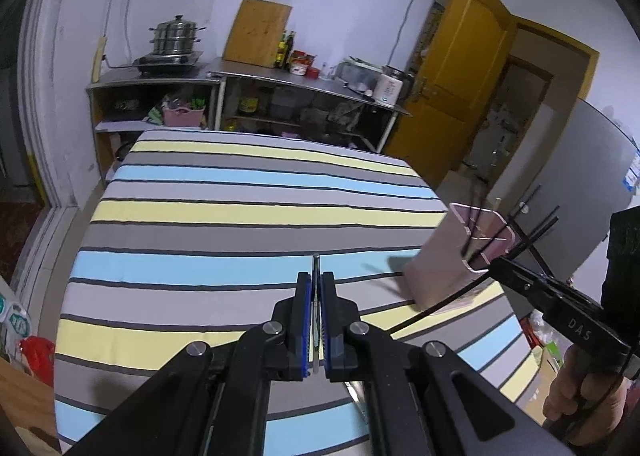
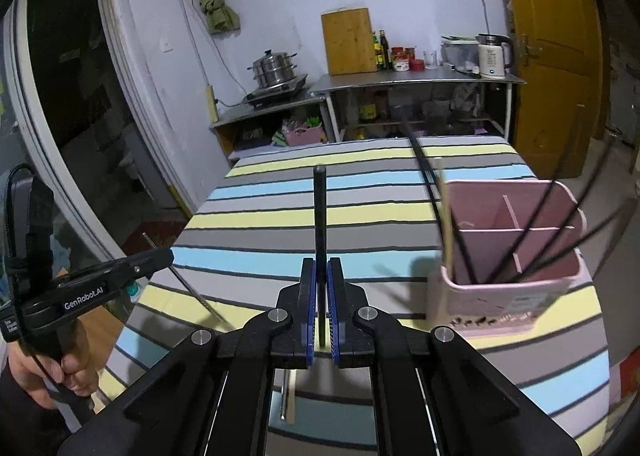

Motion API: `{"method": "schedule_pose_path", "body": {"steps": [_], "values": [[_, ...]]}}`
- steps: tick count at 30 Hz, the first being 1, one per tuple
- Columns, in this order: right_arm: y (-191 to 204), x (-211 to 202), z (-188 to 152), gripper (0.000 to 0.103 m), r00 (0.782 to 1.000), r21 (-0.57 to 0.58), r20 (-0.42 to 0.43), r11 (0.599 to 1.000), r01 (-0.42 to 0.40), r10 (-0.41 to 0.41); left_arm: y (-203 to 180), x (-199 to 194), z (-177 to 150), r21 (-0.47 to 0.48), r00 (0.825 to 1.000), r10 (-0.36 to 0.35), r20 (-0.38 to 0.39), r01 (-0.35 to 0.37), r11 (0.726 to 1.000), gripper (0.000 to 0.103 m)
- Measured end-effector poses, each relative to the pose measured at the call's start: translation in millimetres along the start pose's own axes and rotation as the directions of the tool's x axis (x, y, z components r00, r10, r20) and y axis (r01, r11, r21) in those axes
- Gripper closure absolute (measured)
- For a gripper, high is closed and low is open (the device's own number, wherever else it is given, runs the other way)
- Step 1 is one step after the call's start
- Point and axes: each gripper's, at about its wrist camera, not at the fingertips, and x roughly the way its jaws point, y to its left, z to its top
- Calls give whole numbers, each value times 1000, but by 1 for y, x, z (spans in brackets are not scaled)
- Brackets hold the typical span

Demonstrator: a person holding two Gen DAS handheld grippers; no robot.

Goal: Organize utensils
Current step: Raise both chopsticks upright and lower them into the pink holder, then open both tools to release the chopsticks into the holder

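The left gripper (image 1: pixel 316 288) is closed on a thin metal utensil (image 1: pixel 315 268), which looks like a steel chopstick or a flat handle; I cannot tell which. Its blue ribbed pads (image 1: pixel 307 320) press the piece from both sides, so it points forward, toward 12 o'clock in the left wrist view. The right gripper (image 2: pixel 321 276) is also closed, on a black chopstick (image 2: pixel 320 211) that is matte, round and straight, standing up toward 12 o'clock from the jaws. Probably both pieces are pinched near the lower part so that the long free end can go first into the holder.

The pink utensil holder (image 2: pixel 516 296) stands at about 3 o'clock from the right gripper, near the right edge of the table. It is a smooth plastic box with thin white dividers (image 2: pixel 516 230) that make several compartments. Some black chopsticks (image 2: pixel 532 232) and one pale wooden stick (image 2: pixel 446 223) already lean in it, tilted outward against the rim because the box is shorter than they are.

The striped tablecloth (image 1: pixel 248 215) is a soft cloth with yellow, blue and grey bands. At 6 o'clock under the right gripper, a steel stick (image 2: pixel 283 396) and a pale wooden one (image 2: pixel 292 396) lie side by side on it, not yet collected.
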Motion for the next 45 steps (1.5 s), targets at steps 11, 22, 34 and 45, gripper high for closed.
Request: {"method": "schedule_pose_path", "body": {"steps": [11,22,34,45], "values": [[-27,-44,-13,97,998,57,47,998,29,-32,-55,6,0,61,993,-112,-44,115,992,99],[-63,-83,-12,97,990,124,103,989,84,-97,-117,16,18,107,976,-212,-45,216,971,99],[-89,-122,32,97,956,150,251,981,120,-155,-163,22,72,117,958,-284,41,278,953,99],[-110,-108,44,97,941,176,288,975,132,-179,-182,57,86,142,963,-263,62,252,957,99]]}}
